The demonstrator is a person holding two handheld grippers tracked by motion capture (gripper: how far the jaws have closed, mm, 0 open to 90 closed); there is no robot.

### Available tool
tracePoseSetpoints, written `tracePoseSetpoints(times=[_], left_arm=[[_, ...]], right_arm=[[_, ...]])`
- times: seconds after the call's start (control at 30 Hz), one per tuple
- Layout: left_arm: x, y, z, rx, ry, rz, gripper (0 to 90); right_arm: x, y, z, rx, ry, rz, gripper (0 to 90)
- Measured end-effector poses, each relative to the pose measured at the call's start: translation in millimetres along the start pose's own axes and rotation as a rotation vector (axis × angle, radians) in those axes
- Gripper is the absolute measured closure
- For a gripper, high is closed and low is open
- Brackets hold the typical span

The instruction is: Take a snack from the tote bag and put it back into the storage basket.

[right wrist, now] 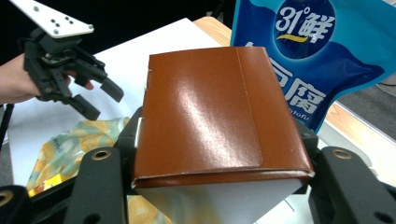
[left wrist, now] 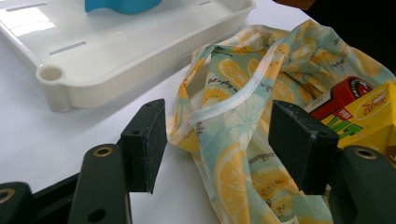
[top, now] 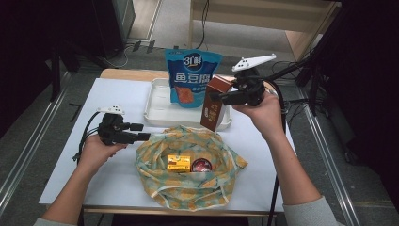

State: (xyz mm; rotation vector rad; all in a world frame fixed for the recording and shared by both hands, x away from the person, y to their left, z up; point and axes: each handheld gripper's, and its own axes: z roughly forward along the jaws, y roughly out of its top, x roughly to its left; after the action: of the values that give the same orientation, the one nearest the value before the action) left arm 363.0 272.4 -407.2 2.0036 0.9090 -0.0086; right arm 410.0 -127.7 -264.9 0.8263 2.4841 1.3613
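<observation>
Right gripper (top: pixel 221 98), jaws clamped on the brown carton (top: pixel 214 102) held aloft at 1 o'clock of the lemon-print bag (top: pixel 188 167), should lower it upright into the mouth while the left gripper (top: pixel 143 132), jaws wide and empty, steadies the 9 o'clock rim.

The white table (top: pixel 122 89) bears a white tray (top: pixel 155 110) and, just before it, a lemon-print cloth bag (top: pixel 155 162).
</observation>
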Motion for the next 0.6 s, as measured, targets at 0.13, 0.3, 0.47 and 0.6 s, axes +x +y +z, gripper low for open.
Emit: tracePoseSetpoints(times=[0.13,0.3,0.47,0.6], left_arm=[[0.2,0.0,-2.3,-0.018,-0.006,-0.002,37.6],[2.7,-0.4,-3.8,-0.025,-0.009,-0.010,37.7],[2.6,0.1,1.7,-0.020,-0.036,-0.011,38.0],[0.0,-0.1,2.6,-0.001,-0.026,0.011,38.1]], right_arm=[[-3.9,5.5,10.9,0.017,-0.001,0.001,42.9],[-9.2,9.9,23.1,0.018,-0.019,0.006,42.9],[-13.3,15.6,34.9,0.010,-0.046,0.023,43.0],[-13.3,21.5,43.1,0.008,-0.065,0.018,43.1]])
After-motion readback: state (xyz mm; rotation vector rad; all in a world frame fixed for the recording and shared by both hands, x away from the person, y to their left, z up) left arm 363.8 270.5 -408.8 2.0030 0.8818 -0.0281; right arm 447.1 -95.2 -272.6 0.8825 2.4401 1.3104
